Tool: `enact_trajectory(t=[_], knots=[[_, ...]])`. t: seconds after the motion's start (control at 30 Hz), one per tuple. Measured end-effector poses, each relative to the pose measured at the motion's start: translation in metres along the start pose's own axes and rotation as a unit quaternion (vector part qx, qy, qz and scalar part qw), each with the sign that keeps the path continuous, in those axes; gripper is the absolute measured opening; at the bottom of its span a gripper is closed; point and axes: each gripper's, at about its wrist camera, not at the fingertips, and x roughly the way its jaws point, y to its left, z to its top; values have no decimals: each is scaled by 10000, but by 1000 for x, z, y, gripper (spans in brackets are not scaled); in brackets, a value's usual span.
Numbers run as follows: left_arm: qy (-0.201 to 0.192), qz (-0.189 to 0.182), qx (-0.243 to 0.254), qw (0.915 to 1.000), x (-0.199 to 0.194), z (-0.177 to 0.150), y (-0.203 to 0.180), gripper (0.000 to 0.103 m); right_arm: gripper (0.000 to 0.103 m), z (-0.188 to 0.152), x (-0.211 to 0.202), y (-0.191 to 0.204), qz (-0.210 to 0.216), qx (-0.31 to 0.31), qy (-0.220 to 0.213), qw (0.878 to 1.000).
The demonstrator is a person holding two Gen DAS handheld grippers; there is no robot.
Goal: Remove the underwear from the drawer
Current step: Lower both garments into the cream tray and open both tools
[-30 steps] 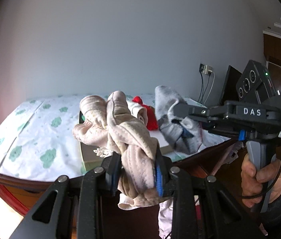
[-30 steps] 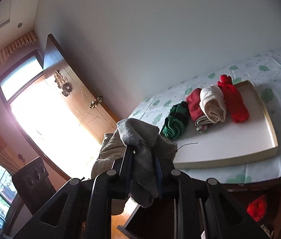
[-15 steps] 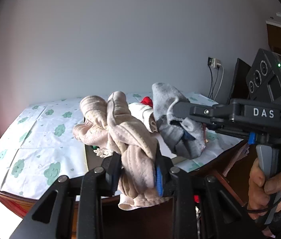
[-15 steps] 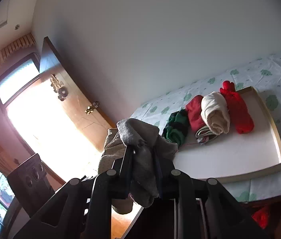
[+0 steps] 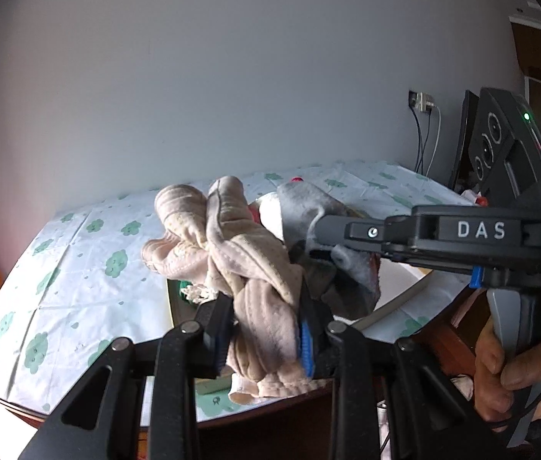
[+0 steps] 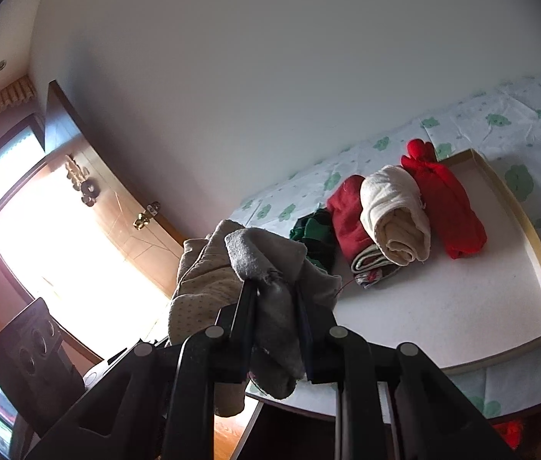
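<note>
A crumpled beige pair of underwear (image 5: 240, 268) hangs over the table edge, with my left gripper (image 5: 266, 318) shut on it. Beside it on the right, my right gripper (image 5: 324, 226) is shut on a grey pair (image 5: 309, 207), with a person's hand (image 5: 500, 364) on its handle. In the right wrist view the grey pair (image 6: 270, 268) sits pinched in the right gripper (image 6: 274, 295), just short of a white tray (image 6: 538, 245). The beige pair (image 6: 201, 283) shows to its left. The drawer (image 6: 289, 433) lies dark below the table edge.
The tray holds rolled garments in a row: green (image 6: 312, 230), dark red (image 6: 347, 211), cream (image 6: 397, 214) and bright red (image 6: 443, 207). A cloud-print cloth (image 5: 79, 268) covers the table. A wooden door (image 6: 117, 211) stands left; socket cables (image 5: 423, 134) hang at the far right.
Both grippers have moved towards the table with their garments still clamped. The tray and its rolled garments look nearer in the right wrist view.
</note>
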Motion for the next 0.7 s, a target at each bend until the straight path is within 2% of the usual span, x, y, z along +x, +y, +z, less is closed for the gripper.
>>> enact_trajectory(t=[0.7], knots=[[326,44,47,9994,37,-2,17,27,22,-2,41,-22,-369,182,142,9991]])
